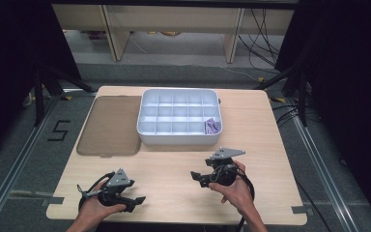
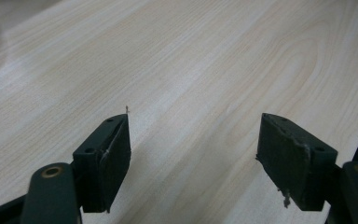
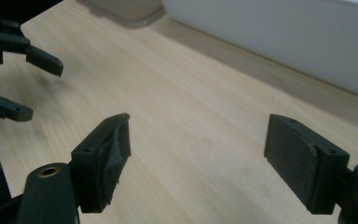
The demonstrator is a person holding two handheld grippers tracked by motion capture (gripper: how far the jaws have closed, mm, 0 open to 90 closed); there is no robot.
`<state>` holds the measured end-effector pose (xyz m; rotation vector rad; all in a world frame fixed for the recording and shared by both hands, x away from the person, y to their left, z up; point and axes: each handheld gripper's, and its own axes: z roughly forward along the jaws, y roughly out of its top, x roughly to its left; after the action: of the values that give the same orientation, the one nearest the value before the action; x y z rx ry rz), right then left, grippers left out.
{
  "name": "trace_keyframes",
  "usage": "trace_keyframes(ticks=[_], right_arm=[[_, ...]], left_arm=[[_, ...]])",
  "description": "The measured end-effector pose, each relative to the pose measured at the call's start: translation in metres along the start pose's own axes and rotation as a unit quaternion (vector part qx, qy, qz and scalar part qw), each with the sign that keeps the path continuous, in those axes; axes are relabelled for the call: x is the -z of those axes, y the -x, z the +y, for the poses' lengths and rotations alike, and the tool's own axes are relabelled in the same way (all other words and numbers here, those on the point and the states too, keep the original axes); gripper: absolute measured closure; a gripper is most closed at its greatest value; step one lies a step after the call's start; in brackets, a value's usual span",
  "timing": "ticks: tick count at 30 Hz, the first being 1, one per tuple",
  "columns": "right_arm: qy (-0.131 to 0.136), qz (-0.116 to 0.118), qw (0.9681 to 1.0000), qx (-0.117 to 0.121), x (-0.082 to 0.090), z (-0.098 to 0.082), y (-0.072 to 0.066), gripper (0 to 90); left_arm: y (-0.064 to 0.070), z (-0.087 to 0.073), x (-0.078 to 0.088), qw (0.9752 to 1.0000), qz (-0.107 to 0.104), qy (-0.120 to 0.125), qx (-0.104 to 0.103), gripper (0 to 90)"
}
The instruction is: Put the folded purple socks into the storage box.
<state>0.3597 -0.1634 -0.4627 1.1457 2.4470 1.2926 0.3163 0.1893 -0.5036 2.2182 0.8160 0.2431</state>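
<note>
My left gripper [image 1: 136, 202] rests low over the wooden table [image 1: 174, 169] near its front left edge, held by a hand. Its jaws stand open with bare wood between them [image 2: 196, 119]. My right gripper [image 1: 196, 178] is at the front right, pointing left, jaws wide open and nothing between them [image 3: 199, 119]. A white compartment tray [image 1: 179, 137] sits at the table's middle back. A purple item [image 1: 212, 126] lies in the tray's front right compartment. In the right gripper view the left gripper [image 3: 23, 70] appears at the upper left and the tray's wall [image 3: 279, 37] at the top.
A brown translucent lid [image 1: 110, 125] lies flat to the left of the tray; its corner [image 3: 126, 9] appears in the right gripper view. Bare wood stretches between the two grippers and in front of the tray. Beyond the table are dark stands, cables and shelf legs.
</note>
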Motion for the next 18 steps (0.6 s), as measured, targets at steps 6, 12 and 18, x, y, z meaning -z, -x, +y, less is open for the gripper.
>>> trace_keyframes(ticks=[6,12,18], right_arm=[[-0.012,-0.001,0.9999,-0.006,-0.001,-0.014,-0.002,22.8],[-0.022,-0.002,0.9997,0.005,-0.003,-0.022,-0.005,21.5],[-0.035,0.004,0.9993,0.016,-0.006,-0.031,-0.009,20.0]], left_arm=[[0.001,0.0,-0.001,0.9999,-0.007,0.001,0.008,25.3],[0.002,-0.001,-0.001,0.9999,-0.007,0.001,0.008,25.2],[0.001,0.0,-0.001,1.0,-0.002,-0.001,-0.005,25.0]])
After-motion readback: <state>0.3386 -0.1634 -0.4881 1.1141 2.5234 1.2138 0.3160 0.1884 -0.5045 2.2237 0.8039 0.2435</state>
